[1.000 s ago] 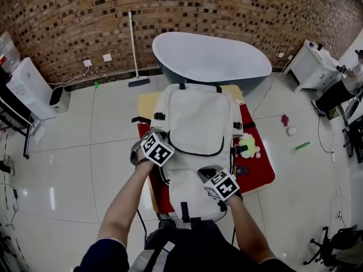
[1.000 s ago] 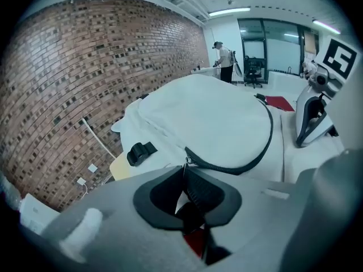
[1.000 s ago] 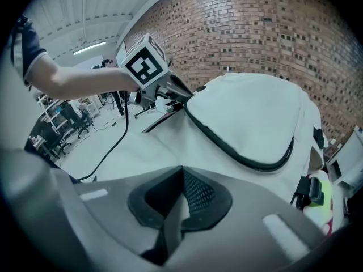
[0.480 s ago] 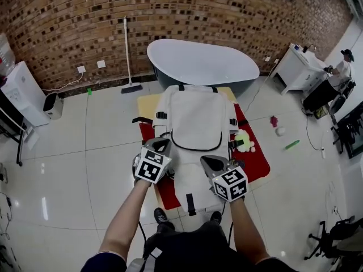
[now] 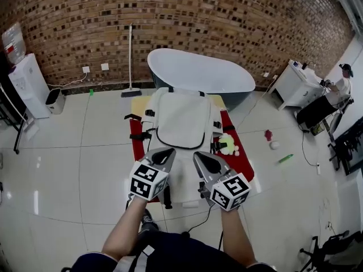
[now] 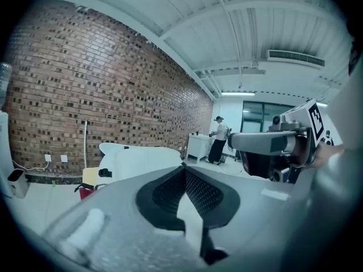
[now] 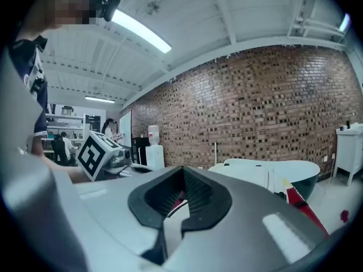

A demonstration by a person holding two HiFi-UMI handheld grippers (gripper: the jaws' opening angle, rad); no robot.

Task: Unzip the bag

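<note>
Ahead of and below both claws, the white backpack (image 5: pixel 181 115) lies flat on a red mat (image 5: pixel 243 164), clear of either one. My left gripper (image 5: pixel 168 152) and my right gripper (image 5: pixel 199 154) hang side by side over its near end, each with its jaws pressed together.

White bag (image 5: pixel 182 123), red mat (image 5: pixel 241 163), pale grey tub (image 5: pixel 201 72), red-brown brick wall (image 5: pixel 227 21), white floor (image 5: pixel 85 152)
</note>
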